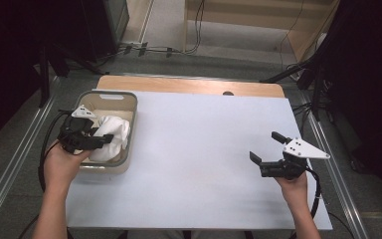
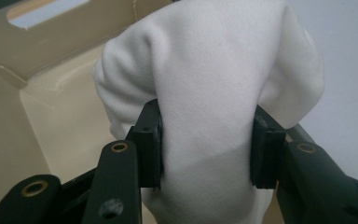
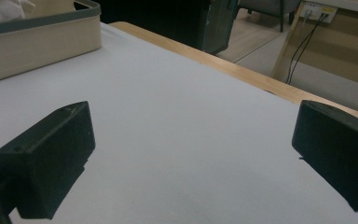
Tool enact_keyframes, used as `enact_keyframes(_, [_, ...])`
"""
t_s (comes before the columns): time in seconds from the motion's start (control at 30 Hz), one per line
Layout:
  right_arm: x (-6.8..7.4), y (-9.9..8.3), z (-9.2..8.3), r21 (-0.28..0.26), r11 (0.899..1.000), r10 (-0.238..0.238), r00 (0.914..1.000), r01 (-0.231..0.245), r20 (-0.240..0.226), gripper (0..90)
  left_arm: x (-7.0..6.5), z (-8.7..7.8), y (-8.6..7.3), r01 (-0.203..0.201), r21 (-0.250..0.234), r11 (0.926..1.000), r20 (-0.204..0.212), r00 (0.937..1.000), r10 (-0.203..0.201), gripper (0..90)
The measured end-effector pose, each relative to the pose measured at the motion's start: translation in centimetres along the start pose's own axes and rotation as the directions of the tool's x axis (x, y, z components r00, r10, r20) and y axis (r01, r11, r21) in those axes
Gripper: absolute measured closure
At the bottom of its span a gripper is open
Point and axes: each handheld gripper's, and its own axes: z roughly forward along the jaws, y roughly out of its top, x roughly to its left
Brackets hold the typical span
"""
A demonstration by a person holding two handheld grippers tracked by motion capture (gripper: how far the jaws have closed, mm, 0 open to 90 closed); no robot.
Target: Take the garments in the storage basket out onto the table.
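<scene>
Black pads (image 2: 150, 140) of the left hand-held gripper (image 1: 95, 138) are clamped on a bunched white cloth (image 2: 205, 93), squeezing a fold of it from both sides over the beige bin (image 1: 129, 107) at the left edge of the worktop (image 1: 199, 149). Part of the cloth rests inside the bin. Well apart, the right hand-held gripper (image 1: 265, 147) hangs over bare worktop, jaws spread wide with nothing between them.

Black claws (image 1: 267, 148), grey triangular plates, trailing black cables
</scene>
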Motion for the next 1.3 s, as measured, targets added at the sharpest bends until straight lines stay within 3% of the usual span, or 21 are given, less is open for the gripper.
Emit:
enact_keyframes(0.3, [-0.1,0.0,-0.1,-0.006,1.000,-0.003,1.0000,0.003,0.001,0.0,-0.2,-0.6,0.4,-0.002,-0.086,0.9963,0.026,0.9997,0.004,56.2])
enact_keyframes(0.47, [0.0,0.0,-0.1,-0.004,1.000,-0.003,1.0000,0.003,0.001,0.0,-0.6,-0.8,1.0,0.008,-0.147,0.9891,0.082,0.9966,0.005,56.1])
enact_keyframes(0.87, [-0.1,0.1,-0.3,-0.013,1.000,0.000,1.0000,0.000,0.001,0.0,-2.3,0.2,2.4,-0.033,-0.179,0.9833,0.130,0.9899,0.057,56.1])
enact_keyframes(1.03, [-0.1,0.1,-0.3,-0.013,1.000,0.000,1.0000,0.000,-0.001,0.0,-2.8,0.3,3.0,-0.040,-0.209,0.9772,0.151,0.9858,0.073,56.1])
enact_keyframes(1.3, [-0.1,0.1,-0.4,-0.012,1.000,0.005,1.0000,-0.005,-0.003,0.0,-4.1,0.9,4.2,-0.085,-0.214,0.9730,0.147,0.9820,0.119,56.1])
